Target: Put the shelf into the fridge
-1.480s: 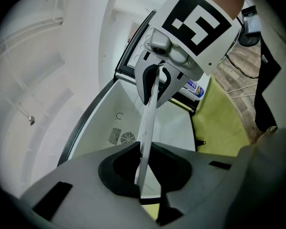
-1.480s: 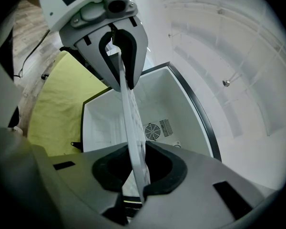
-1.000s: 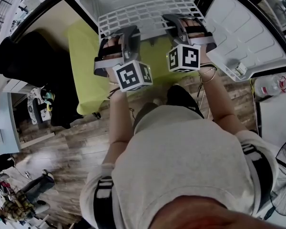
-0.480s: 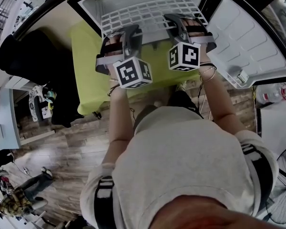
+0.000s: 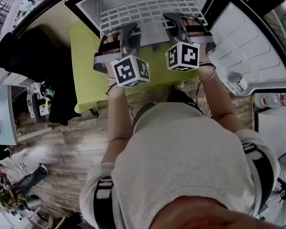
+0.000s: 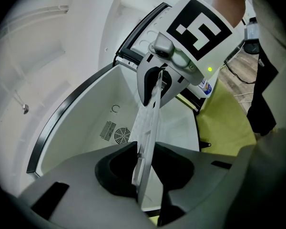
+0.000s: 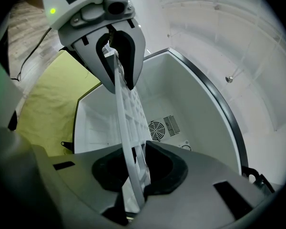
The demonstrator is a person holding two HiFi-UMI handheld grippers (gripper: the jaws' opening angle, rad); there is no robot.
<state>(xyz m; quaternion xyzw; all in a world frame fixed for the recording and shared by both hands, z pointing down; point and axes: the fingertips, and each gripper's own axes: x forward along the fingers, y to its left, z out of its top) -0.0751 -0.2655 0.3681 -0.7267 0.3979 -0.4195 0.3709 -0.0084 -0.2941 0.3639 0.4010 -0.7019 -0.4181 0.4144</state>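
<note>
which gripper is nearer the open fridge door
The right gripper, beside the door; the left gripper is by the green mat. Both grippers' jaws have just been opening, shelf between them.

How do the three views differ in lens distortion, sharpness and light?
Head view: the edges of the fridge look bent, and the floor at lower left is smeared. Left gripper view: strong fisheye, black corners, the shelf crisp. Right gripper view: same fisheye and dark rim; the white interior is evenly bright, without hard glare.
</note>
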